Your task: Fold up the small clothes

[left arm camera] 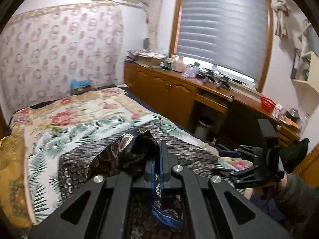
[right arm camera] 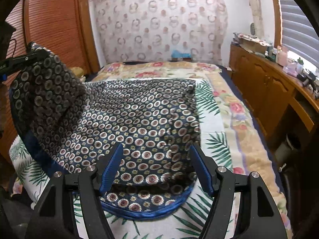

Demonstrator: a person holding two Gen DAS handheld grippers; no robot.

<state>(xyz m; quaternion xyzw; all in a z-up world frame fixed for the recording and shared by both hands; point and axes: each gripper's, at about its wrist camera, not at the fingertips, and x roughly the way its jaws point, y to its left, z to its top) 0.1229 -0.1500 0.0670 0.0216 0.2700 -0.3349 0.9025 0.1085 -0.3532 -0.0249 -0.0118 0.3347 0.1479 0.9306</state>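
A dark blue garment (right arm camera: 139, 115) with a circle pattern and blue trim lies on the bed. My left gripper (left arm camera: 157, 159) is shut on the garment's blue-trimmed edge (left arm camera: 157, 187) and holds that corner lifted; it shows at the left of the right wrist view (right arm camera: 24, 59), with the cloth hanging from it. My right gripper (right arm camera: 157, 159) is open and empty, its blue pads (right arm camera: 111, 169) just above the garment's near rounded hem (right arm camera: 143, 209). The right gripper also shows in the left wrist view (left arm camera: 225, 159), low over the bed's right side.
The bed (right arm camera: 225, 119) has a floral and palm-leaf cover. A wooden cabinet and desk (left arm camera: 169, 87) with clutter runs along the right under a window with blinds (left arm camera: 223, 29). A wooden wardrobe (right arm camera: 53, 25) stands at the left. A yellow pillow (left arm camera: 12, 169) lies at the bed's left edge.
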